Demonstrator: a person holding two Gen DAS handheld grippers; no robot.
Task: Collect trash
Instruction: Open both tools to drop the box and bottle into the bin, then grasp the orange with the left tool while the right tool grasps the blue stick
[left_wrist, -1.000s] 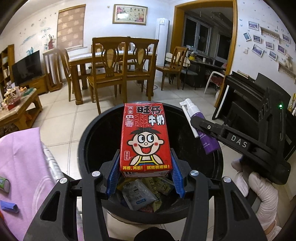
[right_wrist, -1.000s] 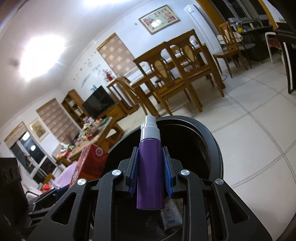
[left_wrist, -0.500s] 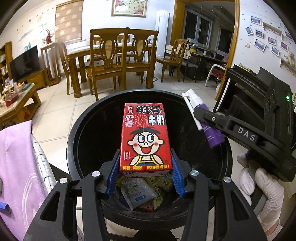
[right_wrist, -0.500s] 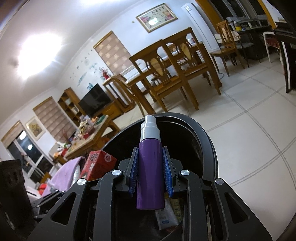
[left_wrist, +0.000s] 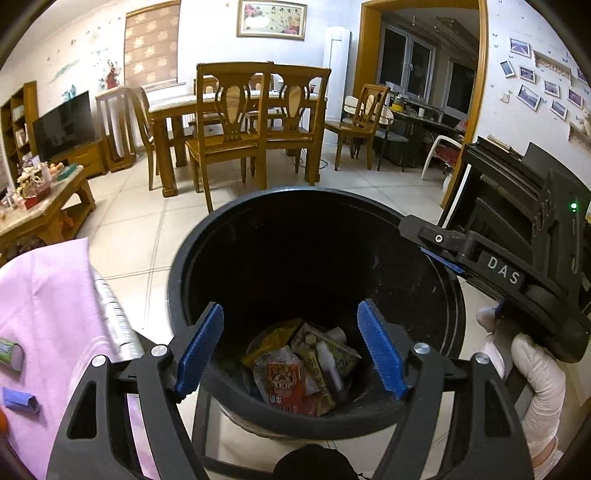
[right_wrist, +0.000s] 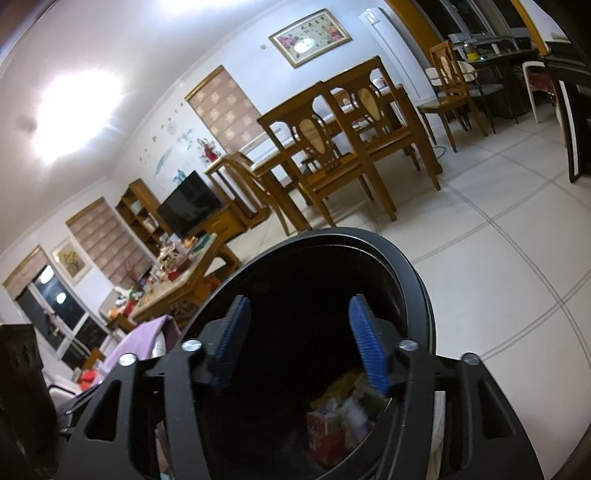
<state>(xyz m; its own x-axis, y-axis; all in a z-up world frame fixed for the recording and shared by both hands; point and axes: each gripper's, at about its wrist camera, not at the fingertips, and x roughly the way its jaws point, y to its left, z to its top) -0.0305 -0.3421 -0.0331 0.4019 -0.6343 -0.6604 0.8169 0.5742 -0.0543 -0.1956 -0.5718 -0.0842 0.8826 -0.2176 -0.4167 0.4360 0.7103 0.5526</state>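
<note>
A black round trash bin (left_wrist: 258, 206) stands on the tiled floor, also in the right wrist view (right_wrist: 402, 258). My left gripper (left_wrist: 290, 347) is open and empty above its mouth. The red milk carton (left_wrist: 282, 384) lies at the bottom among several wrappers, also seen in the right wrist view (right_wrist: 325, 432). A white and purple spray bottle (left_wrist: 328, 362) lies beside it. My right gripper (right_wrist: 299, 343) is open and empty over the bin's right rim; its body shows in the left wrist view (left_wrist: 491, 266), held by a white-gloved hand (left_wrist: 535, 376).
A pink cloth (left_wrist: 48, 306) covers a surface at the left with small items (left_wrist: 20, 400) on it. A wooden dining table with chairs (left_wrist: 255, 125) stands behind the bin. A low coffee table (left_wrist: 40, 210) is at the far left. A dark cabinet (left_wrist: 498, 177) is at right.
Both grippers opened. The red milk carton and the purple spray bottle dropped from the jaws into the bin.
</note>
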